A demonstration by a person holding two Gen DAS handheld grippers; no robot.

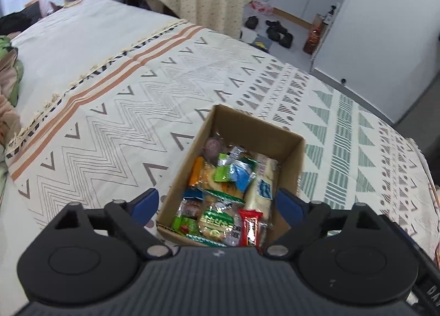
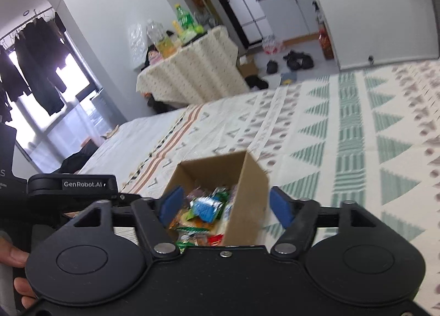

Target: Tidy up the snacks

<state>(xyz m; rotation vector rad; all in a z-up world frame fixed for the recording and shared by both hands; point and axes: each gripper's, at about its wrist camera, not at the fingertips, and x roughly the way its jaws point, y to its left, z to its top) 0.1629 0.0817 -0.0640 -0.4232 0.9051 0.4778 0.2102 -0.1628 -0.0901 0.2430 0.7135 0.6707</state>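
Your left gripper (image 1: 217,202) and right gripper (image 2: 225,203) both gape wide and empty above the brown cardboard box (image 1: 291,151), because the bright snack packets (image 1: 220,200) already lie inside.

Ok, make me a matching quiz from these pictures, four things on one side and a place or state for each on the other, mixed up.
Things:
1. cardboard box
2. red snack packet
3. left gripper
4. bottles

Places or states:
A. on the draped table
B. jaws open, nothing held
C. on the patterned bedspread
D. inside the box, near end

Pairs: 1-C, 2-D, 3-B, 4-A
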